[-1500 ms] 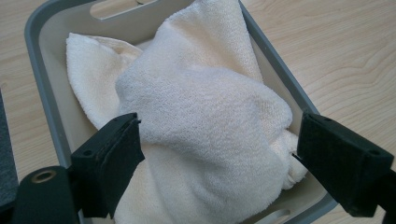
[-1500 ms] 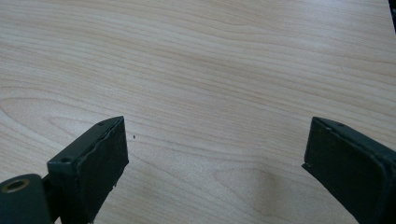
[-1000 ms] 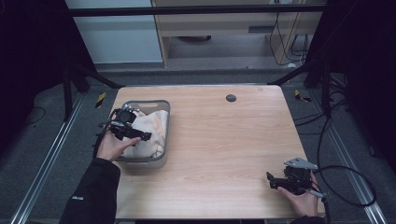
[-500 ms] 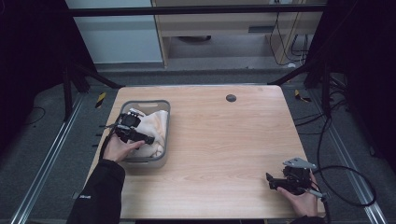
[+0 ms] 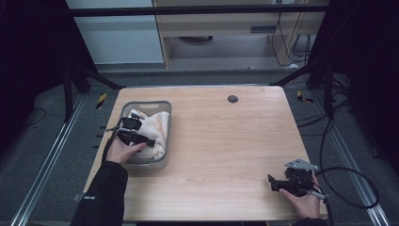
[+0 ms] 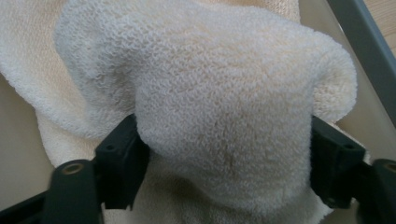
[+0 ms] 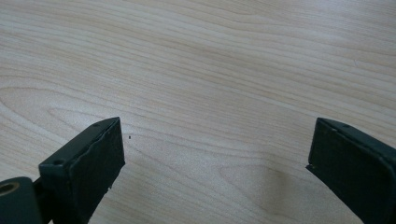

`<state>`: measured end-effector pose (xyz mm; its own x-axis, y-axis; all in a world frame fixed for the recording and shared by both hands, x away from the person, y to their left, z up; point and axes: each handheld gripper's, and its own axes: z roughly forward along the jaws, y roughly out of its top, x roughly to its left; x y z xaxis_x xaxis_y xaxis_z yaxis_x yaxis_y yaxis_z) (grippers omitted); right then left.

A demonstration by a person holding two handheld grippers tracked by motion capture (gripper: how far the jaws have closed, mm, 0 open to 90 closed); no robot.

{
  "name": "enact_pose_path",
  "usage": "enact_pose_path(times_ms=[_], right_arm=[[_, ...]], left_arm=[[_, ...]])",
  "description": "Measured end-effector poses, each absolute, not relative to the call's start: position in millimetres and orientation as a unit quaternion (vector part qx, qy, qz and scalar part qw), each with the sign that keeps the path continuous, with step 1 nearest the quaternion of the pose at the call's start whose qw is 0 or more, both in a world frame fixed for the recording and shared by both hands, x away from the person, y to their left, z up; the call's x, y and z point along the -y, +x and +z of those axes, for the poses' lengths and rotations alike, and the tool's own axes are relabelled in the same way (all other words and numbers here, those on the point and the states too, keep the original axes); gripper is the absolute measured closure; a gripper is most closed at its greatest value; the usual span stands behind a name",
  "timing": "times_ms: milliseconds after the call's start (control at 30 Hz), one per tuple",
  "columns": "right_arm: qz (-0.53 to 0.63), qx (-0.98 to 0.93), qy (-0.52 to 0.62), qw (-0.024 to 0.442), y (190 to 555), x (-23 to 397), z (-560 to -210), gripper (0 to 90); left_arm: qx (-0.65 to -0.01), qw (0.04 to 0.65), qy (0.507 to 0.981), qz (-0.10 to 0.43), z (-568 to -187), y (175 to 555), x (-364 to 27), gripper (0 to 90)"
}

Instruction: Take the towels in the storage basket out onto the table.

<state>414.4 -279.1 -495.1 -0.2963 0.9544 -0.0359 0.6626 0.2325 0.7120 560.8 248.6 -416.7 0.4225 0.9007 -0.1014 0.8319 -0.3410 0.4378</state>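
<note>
Lowered since the earlier frame, the left gripper (image 5: pixel 149 141) is now sunk into the towel (image 5: pixel 155 129) in the grey basket (image 5: pixel 165 136) at the table's (image 5: pixel 226 141) left; its jaws have just been closing and seem pressed on a fold of towel (image 6: pixel 224 121). The forearm is angled inward. The right gripper (image 5: pixel 272 182) is held low near the front right corner, its 2 jaws spread.

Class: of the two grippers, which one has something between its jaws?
The left gripper, in the grey basket: a fold of cream towel bulges between its jaws. The right gripper spans bare table.
</note>
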Motion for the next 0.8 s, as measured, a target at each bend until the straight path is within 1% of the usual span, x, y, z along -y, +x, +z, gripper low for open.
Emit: enact_pose_path(times_ms=[33, 67, 100, 233, 267, 333, 367, 500, 633, 700, 800], right_arm=[[0.301, -0.747, 0.541, 0.242, 414.4, 279.1, -495.1, 3.6], [0.302, -0.746, 0.541, 0.243, 414.3, 279.1, -495.2, 3.6], [0.302, -0.746, 0.541, 0.243, 414.3, 279.2, -495.1, 3.6], [0.301, -0.747, 0.541, 0.241, 414.3, 279.1, -495.1, 3.6], [0.302, -0.747, 0.541, 0.241, 414.3, 279.2, -495.0, 3.7], [0.302, -0.747, 0.541, 0.241, 414.5, 279.2, -495.1, 3.7], [0.303, -0.747, 0.541, 0.24, 414.4, 279.3, -495.1, 3.8], [0.303, -0.747, 0.541, 0.239, 414.3, 279.2, -495.1, 3.8], [0.303, -0.748, 0.541, 0.238, 414.6, 279.4, -495.1, 3.8], [0.303, -0.747, 0.542, 0.238, 414.4, 279.3, -495.1, 3.8], [0.304, -0.747, 0.542, 0.238, 414.4, 279.3, -495.1, 3.8]], left_arm=[[-0.531, 0.217, 0.815, 0.079, -416.7, 560.8, -248.6, 30.2], [-0.534, 0.216, 0.814, 0.076, -416.8, 561.0, -248.8, 30.2], [-0.536, 0.215, 0.813, 0.075, -416.7, 561.0, -248.9, 36.3], [-0.537, 0.206, 0.814, 0.08, -415.9, 560.0, -248.3, 45.2], [-0.538, 0.204, 0.814, 0.081, -415.3, 559.4, -248.6, 47.4], [-0.539, 0.204, 0.813, 0.081, -414.6, 558.7, -249.4, 48.9], [-0.54, 0.205, 0.812, 0.084, -413.7, 557.8, -249.9, 51.7], [-0.539, 0.208, 0.811, 0.091, -410.8, 556.2, -250.9, 55.2], [-0.536, 0.215, 0.81, 0.099, -404.5, 552.7, -252.2, 56.6], [-0.535, 0.221, 0.808, 0.104, -399.4, 550.5, -253.6, 57.4], [-0.532, 0.242, 0.802, 0.121, -381.4, 543.4, -258.1, 57.9]])
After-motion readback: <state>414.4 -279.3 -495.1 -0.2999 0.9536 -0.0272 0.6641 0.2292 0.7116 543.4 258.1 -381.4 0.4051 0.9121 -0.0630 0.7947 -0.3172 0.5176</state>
